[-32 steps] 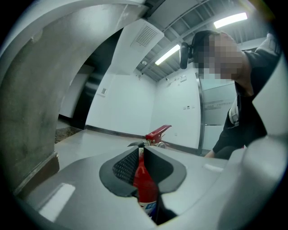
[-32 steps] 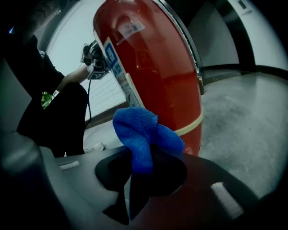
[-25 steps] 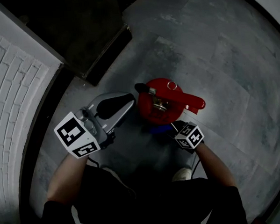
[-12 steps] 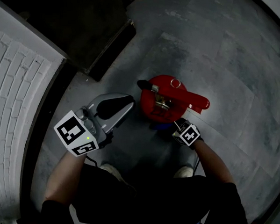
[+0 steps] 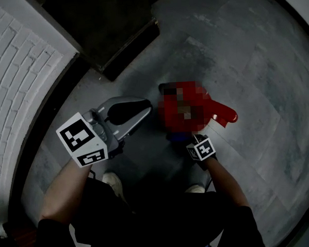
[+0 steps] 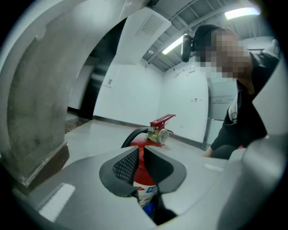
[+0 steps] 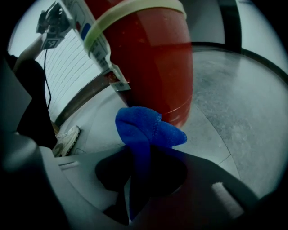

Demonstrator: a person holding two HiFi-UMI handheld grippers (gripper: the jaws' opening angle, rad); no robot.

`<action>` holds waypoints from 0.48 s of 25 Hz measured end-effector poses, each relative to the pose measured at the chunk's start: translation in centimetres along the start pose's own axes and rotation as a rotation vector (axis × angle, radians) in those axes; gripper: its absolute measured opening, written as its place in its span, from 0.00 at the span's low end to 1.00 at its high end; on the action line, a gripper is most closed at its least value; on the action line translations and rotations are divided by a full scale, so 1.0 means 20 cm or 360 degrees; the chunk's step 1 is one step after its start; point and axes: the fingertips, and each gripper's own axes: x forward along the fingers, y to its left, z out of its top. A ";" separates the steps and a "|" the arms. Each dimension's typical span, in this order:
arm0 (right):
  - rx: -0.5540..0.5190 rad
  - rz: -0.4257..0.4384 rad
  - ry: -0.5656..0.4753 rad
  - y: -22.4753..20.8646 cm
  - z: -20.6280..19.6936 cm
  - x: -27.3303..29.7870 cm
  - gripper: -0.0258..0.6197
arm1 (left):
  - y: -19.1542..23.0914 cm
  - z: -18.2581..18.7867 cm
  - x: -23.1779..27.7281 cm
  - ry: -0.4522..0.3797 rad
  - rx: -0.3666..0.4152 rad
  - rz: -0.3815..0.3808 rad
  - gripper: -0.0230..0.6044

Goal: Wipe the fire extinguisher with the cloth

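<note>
A red fire extinguisher [image 5: 216,112] stands upright on the grey floor, its top partly under a mosaic patch. In the right gripper view its red cylinder [image 7: 148,58] fills the upper middle. My right gripper [image 7: 139,157] is shut on a blue cloth [image 7: 144,130], which bunches up by the cylinder's lower part, near its base; I cannot tell if it touches. In the head view the right gripper [image 5: 196,144] sits low at the extinguisher's near side. My left gripper [image 5: 143,109] hovers left of the extinguisher [image 6: 156,130], jaws shut and holding nothing.
A white brick wall [image 5: 17,76] runs along the left, with a dark opening and threshold [image 5: 124,39] beyond it. The person's shoes [image 5: 112,182] rest on the floor just behind the grippers. A crouching person's dark sleeve [image 6: 238,130] shows at right in the left gripper view.
The right gripper with the cloth has sunk lower along the extinguisher's near side. The left gripper has barely moved. The head view has shifted slightly.
</note>
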 end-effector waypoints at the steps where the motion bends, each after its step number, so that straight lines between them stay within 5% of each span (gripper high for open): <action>1: 0.0051 0.0006 0.0003 0.00 0.00 0.00 0.14 | 0.02 0.01 -0.02 -0.0003 0.0008 0.0045 0.09; 4: 0.0106 0.0055 0.0033 0.04 -0.03 -0.01 0.14 | -0.02 0.01 -0.14 -0.0028 -0.0067 0.0141 0.09; 7: 0.0038 0.0062 0.0012 0.07 0.08 -0.03 0.14 | -0.16 0.12 -0.30 -0.0186 -0.0194 0.0128 0.09; 12: -0.0086 0.0138 0.0054 0.22 0.08 -0.17 0.14 | -0.25 0.10 -0.32 -0.0169 -0.0114 -0.0011 0.09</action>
